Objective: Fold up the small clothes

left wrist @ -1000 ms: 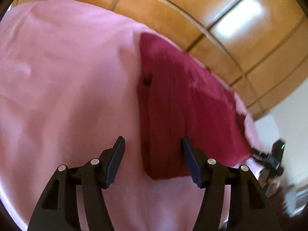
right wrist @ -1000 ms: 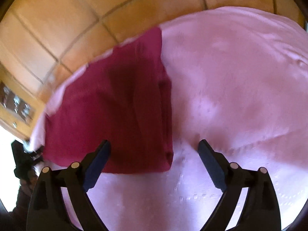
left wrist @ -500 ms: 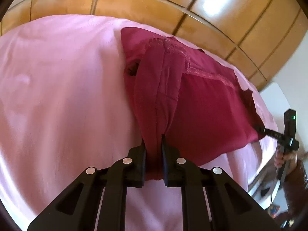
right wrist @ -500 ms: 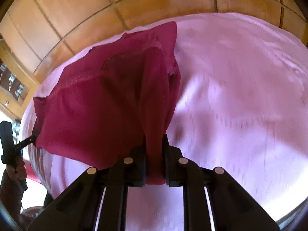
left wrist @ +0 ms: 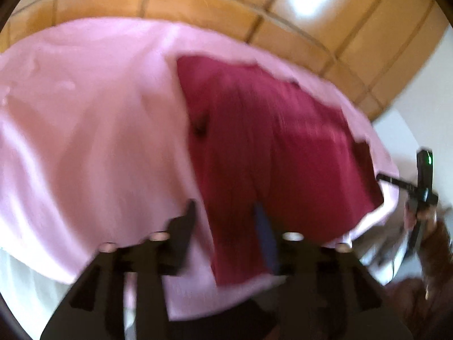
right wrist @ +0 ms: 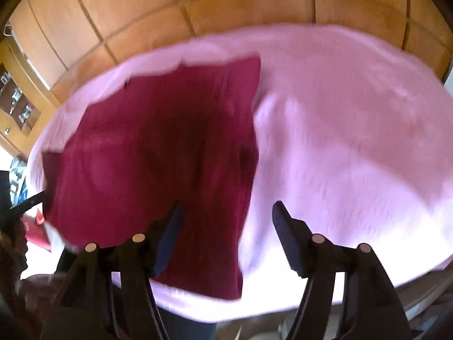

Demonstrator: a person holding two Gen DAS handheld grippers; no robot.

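Maroon garment (left wrist: 271,147) lies folded on the pink cloth (left wrist: 93,130). Left gripper (left wrist: 226,215) and right gripper (right wrist: 226,218) have just been opening, nothing held. Lift clear before regrasping the near edge.

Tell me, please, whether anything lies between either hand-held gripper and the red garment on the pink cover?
Nothing visible does. The red garment lies alone on the pink cover, and the left hand-held gripper and right hand-held gripper, jaws just opened, hang open right above its near edge.
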